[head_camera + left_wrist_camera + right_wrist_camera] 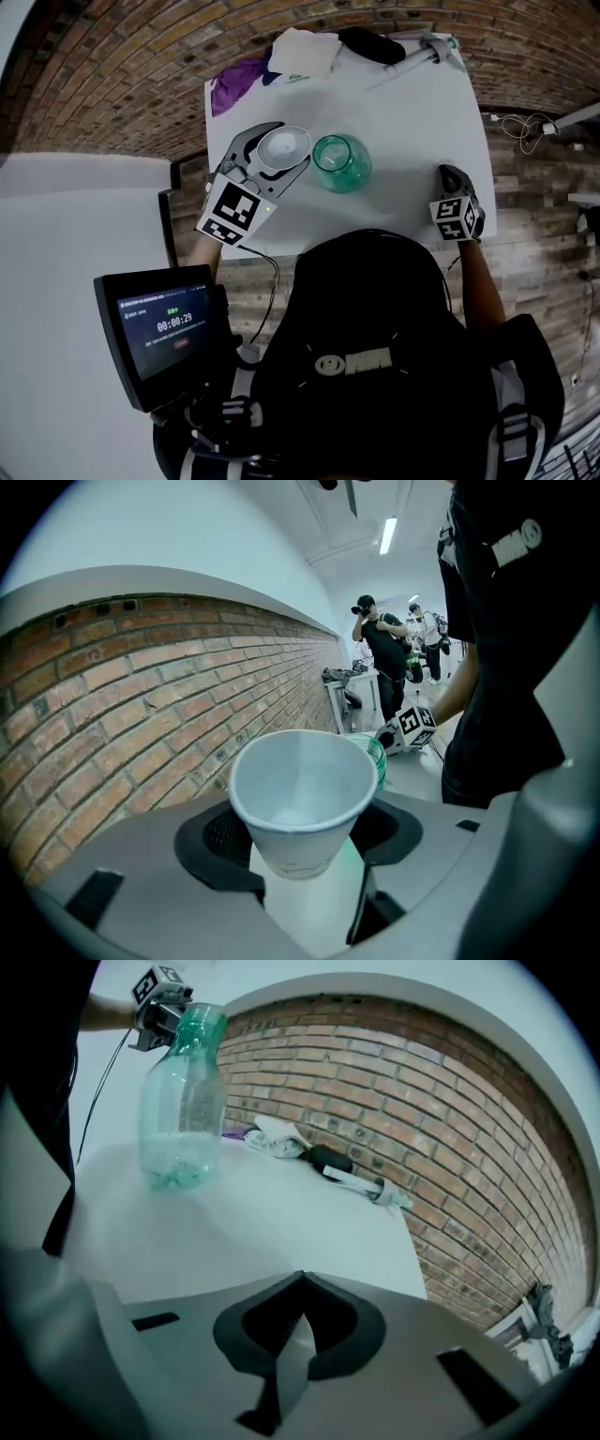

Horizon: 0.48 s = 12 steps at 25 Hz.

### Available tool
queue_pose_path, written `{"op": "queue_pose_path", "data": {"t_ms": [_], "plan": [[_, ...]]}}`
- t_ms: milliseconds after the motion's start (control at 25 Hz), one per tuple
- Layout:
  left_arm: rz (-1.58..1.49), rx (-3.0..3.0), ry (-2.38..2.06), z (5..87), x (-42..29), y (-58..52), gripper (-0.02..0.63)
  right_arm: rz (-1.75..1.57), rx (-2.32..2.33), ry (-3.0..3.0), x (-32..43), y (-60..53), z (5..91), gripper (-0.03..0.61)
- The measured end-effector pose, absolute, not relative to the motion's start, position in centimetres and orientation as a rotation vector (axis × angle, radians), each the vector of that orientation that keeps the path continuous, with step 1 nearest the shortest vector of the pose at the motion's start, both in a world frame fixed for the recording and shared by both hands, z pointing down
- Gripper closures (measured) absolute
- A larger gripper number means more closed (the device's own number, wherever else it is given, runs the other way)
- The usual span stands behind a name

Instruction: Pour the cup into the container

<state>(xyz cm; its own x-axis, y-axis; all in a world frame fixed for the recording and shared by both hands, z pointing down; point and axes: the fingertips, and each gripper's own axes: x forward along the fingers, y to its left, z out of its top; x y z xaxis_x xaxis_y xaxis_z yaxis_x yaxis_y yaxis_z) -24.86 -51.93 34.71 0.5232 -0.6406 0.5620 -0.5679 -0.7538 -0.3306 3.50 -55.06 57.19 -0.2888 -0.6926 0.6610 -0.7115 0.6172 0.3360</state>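
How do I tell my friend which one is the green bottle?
Find the white table against the brick wall. Near its middle stands the green bottle, just beside a white paper cup. It's the only see-through green thing there; the cup is plain white.

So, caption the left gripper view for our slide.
White paper cup clamped between the jaws, green plastic container just behind.

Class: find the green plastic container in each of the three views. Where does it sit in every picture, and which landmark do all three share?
Head view: the green container is at upper centre, standing on the white table, just right of the white cup.
Left gripper view: only a sliver of its rim shows, right of centre, behind the white cup.
Right gripper view: upper left, upright.
Shared landmark: the brick wall.
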Motion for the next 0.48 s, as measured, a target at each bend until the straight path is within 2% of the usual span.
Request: {"op": "queue_pose_path", "data": {"t_ms": [480], "plan": [[-1.244, -2.491, 1.080, 34.9, -24.8, -52.6, 0.318, 0.141, 1.145, -2.039, 3.5, -56.4, 57.7, 0.575]]}}
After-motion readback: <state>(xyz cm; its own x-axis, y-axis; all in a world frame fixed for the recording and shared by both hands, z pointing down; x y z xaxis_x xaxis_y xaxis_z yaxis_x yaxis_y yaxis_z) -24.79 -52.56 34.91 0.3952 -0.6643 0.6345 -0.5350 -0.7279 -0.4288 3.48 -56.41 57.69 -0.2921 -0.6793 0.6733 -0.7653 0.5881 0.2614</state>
